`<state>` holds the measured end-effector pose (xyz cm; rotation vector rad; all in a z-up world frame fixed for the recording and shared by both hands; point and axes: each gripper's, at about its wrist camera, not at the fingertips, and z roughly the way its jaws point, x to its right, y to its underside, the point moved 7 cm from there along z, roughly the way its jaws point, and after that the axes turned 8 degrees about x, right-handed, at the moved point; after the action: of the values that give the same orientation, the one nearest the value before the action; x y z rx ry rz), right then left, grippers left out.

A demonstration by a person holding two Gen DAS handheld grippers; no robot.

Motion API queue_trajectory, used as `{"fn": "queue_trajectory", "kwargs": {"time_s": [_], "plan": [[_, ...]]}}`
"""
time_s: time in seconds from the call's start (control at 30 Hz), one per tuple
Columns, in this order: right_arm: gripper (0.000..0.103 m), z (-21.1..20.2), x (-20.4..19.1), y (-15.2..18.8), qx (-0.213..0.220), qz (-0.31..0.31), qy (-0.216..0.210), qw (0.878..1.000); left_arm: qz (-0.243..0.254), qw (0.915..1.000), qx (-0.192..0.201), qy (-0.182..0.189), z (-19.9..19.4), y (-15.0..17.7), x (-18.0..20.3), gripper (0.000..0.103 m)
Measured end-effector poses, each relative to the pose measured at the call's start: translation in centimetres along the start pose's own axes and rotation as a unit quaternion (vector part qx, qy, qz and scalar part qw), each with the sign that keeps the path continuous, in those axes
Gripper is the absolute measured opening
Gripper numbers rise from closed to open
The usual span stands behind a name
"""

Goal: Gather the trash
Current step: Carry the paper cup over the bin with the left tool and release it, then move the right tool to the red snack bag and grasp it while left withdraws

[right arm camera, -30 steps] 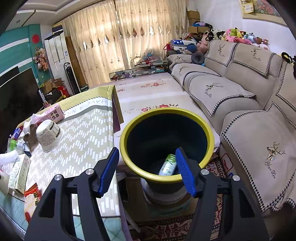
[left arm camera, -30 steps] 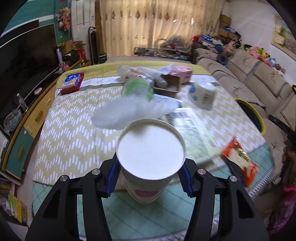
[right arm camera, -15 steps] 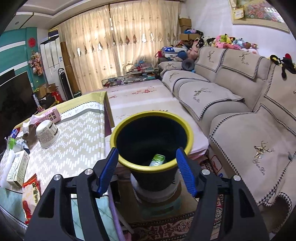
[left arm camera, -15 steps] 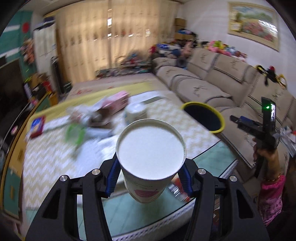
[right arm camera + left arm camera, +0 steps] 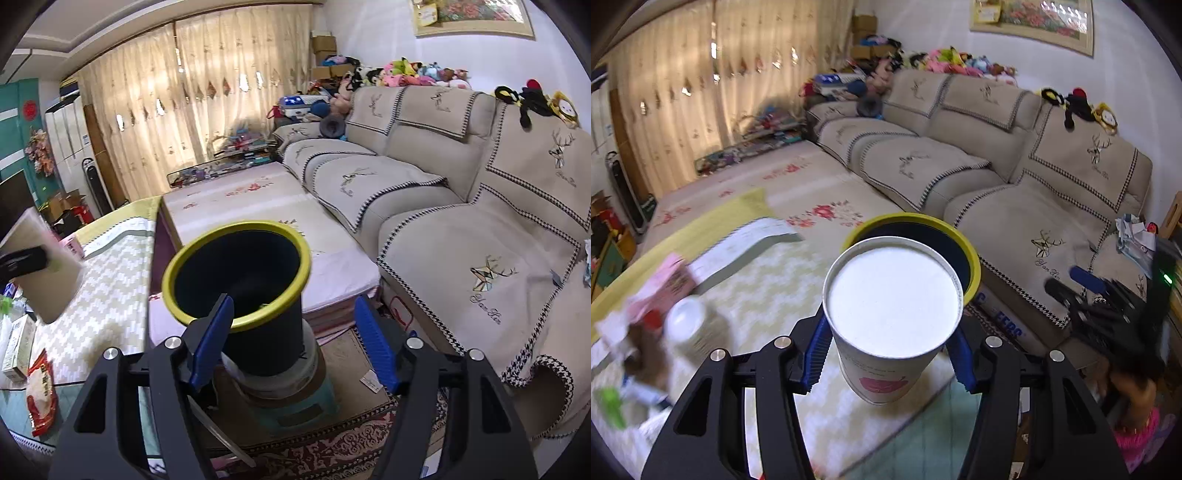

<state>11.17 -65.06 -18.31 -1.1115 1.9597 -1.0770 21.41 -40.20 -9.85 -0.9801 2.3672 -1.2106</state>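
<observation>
The paper cup [image 5: 892, 314], white inside with a red apple print low on its wall, is clamped upright between the blue pads of the left gripper [image 5: 890, 354] and carried above the table edge toward the yellow-rimmed trash bin [image 5: 973, 266], likely for dropping in. The right gripper [image 5: 291, 339] hangs near the bin with nothing between its opening jaws, apparently keeping clear of the mouth. The bin stands raised on a stool [image 5: 295, 402] between table [image 5: 103, 295] and sofa [image 5: 461, 229], within easy reach.

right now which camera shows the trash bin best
The right wrist view. It shows the trash bin nearly whole: yellow rim, dark wall, the stand beneath, between the empty, opening right tongs. In the left wrist view the paper cup held by the left tongs hides all but the far rim.
</observation>
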Motion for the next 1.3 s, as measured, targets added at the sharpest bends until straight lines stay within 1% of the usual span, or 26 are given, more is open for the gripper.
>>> {"fn": "queue_trajectory", "kwargs": {"time_s": [0.07,0.27,0.4,0.5,0.6,0.63,0.67,0.73,0.77,0.87,0.93,0.97,1.0,1.07,1.17,1.3], "plan": [[0.065,0.5,0.7,0.2,-0.004,0.007,0.003,1.000,0.000,0.9998,-0.013,0.012,3.0,-1.0,0.9,0.055],[0.065,1.9,1.9,1.0,-0.019,0.020,0.005,1.000,0.014,0.9986,-0.049,0.015,11.9,-3.0,2.8,0.055],[0.065,2.7,2.4,1.5,-0.028,0.027,0.006,0.999,0.010,0.9970,-0.074,0.017,16.3,-3.6,3.3,0.056],[0.066,3.0,2.7,1.7,-0.032,0.030,0.008,0.999,0.020,0.9963,-0.083,0.010,18.9,-4.0,3.5,0.056],[0.067,3.5,2.9,1.9,-0.037,0.034,0.009,0.999,0.025,0.9960,-0.086,0.001,20.3,-4.2,3.6,0.058],[0.068,3.5,2.9,2.0,-0.038,0.035,0.009,0.999,0.027,0.9958,-0.087,-0.002,20.6,-4.2,3.7,0.065],[0.068,3.6,2.9,2.1,-0.040,0.035,0.009,0.999,0.027,0.9959,-0.086,-0.005,20.7,-4.2,3.7,0.069],[0.068,3.5,2.7,2.2,-0.041,0.034,0.008,0.999,0.027,0.9962,-0.082,-0.008,20.8,-4.3,3.5,0.073],[0.068,3.5,2.6,2.2,-0.042,0.033,0.008,0.999,0.025,0.9963,-0.081,-0.008,20.6,-4.3,3.3,0.075],[0.069,3.2,2.3,2.3,-0.041,0.031,0.005,0.999,0.015,0.9968,-0.078,-0.006,18.7,-4.1,2.6,0.075],[0.069,3.0,1.9,2.3,-0.041,0.030,0.002,0.999,0.013,0.9981,-0.059,-0.005,16.4,-4.5,2.3,0.076],[0.069,3.0,1.5,2.4,-0.041,0.029,-0.001,0.999,0.012,0.9986,-0.051,-0.006,15.3,-4.6,2.2,0.079],[0.069,2.9,1.3,2.4,-0.042,0.028,-0.004,0.999,0.010,0.9993,-0.034,-0.009,13.5,-4.8,1.9,0.081],[0.069,2.8,0.5,2.6,-0.044,0.023,-0.012,0.999,0.005,0.9998,-0.017,-0.013,10.6,-4.7,1.5,0.086],[0.069,2.7,-1.2,2.9,-0.049,0.011,-0.027,0.998,-0.005,0.9999,0.004,-0.016,5.8,-3.7,0.5,0.089],[0.070,2.1,-3.9,3.3,-0.054,-0.009,-0.051,0.997,-0.019,0.9985,0.037,-0.035,-1.0,-1.7,-1.7,0.092]]}}
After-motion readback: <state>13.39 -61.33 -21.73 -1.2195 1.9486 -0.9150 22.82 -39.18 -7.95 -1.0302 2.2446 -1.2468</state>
